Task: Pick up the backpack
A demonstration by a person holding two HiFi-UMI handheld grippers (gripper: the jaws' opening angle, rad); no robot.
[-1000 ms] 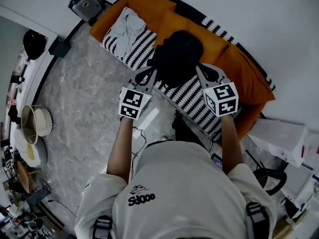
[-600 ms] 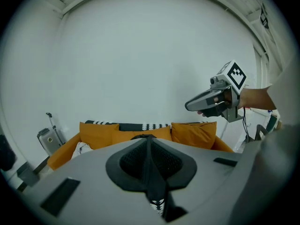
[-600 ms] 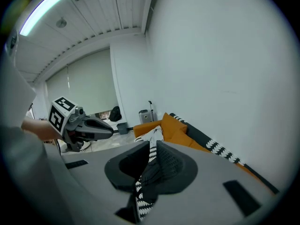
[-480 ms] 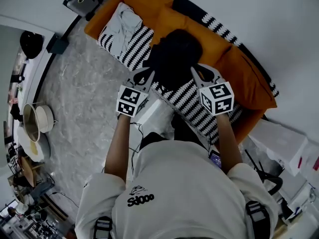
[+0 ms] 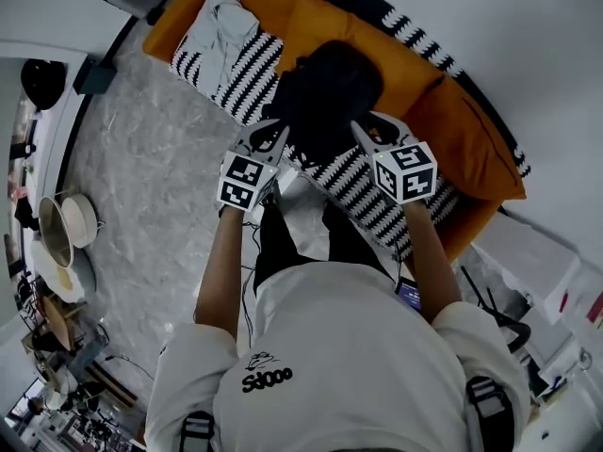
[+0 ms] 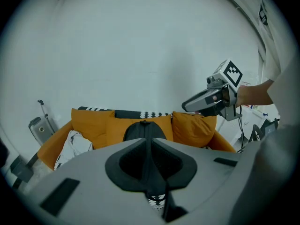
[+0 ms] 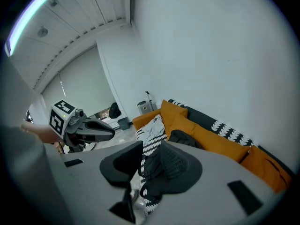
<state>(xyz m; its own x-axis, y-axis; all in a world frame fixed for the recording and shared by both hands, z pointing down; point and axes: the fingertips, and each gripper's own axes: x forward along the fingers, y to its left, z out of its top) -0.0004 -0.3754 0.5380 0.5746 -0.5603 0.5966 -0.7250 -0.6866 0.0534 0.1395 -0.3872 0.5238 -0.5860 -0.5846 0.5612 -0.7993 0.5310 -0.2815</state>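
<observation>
The backpack [image 5: 325,97] is black and rests on the striped blanket [image 5: 358,182] of the orange sofa [image 5: 471,149], its upper end leaning against the back cushions. In the left gripper view its top loop points up, so its long axis appears to run from the front edge of the seat up toward the backrest. The person stands directly before it with both arms extended. The left gripper [image 5: 268,130] sits at the pack's left lower corner and the right gripper [image 5: 367,125] at its right lower corner, so the pack lies ahead of and between the two tools. Both tips are close to the fabric, but contact cannot be confirmed. The left gripper is clenched on nothing; its own view shows the jaws meeting, with the pack centred straight beyond them. The right gripper's jaws have just been opening and stand apart with nothing clamped; only the blanket shows through the gap, and the pack lies slightly to the right of its line. Neither hand is clearly nearer. The right appears better prepared to take hold.
</observation>
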